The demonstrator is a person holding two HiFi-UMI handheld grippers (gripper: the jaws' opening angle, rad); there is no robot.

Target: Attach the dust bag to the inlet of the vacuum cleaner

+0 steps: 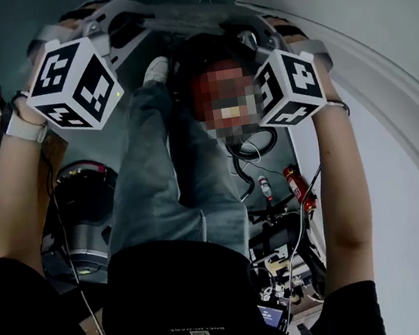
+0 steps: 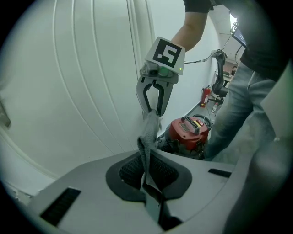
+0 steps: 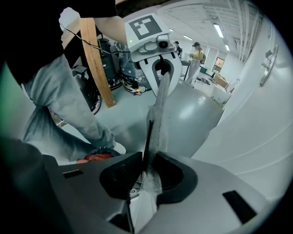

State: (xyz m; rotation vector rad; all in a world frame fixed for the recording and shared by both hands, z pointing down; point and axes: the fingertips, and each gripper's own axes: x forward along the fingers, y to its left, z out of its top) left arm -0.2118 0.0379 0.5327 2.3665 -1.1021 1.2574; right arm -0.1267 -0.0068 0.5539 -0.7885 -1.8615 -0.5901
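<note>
A limp grey fabric dust bag [image 2: 149, 132] hangs stretched between my two grippers. My left gripper [image 2: 149, 172] is shut on one end of it, the cloth running out from between its dark pads. My right gripper [image 3: 149, 176] is shut on the other end, where a thin black edge [image 3: 147, 137] lies against the grey cloth [image 3: 159, 114]. Each gripper view shows the other gripper pinching the far end: the right gripper [image 2: 154, 109] and the left gripper [image 3: 161, 75]. The red vacuum cleaner [image 2: 187, 129] stands on the floor below, beyond the bag. In the head view both marker cubes [image 1: 76, 85] [image 1: 289, 87] are raised; the bag is hidden.
A curved white wall [image 2: 68, 82] is close by. The person's jeans-clad legs [image 1: 163, 170] stand beside the vacuum canister [image 1: 82, 201]. A red fire extinguisher [image 1: 298, 185], cables and electronics [image 1: 279, 269] lie on the floor. A wooden plank [image 3: 95, 59] leans nearby. A person [image 3: 198, 52] stands far off.
</note>
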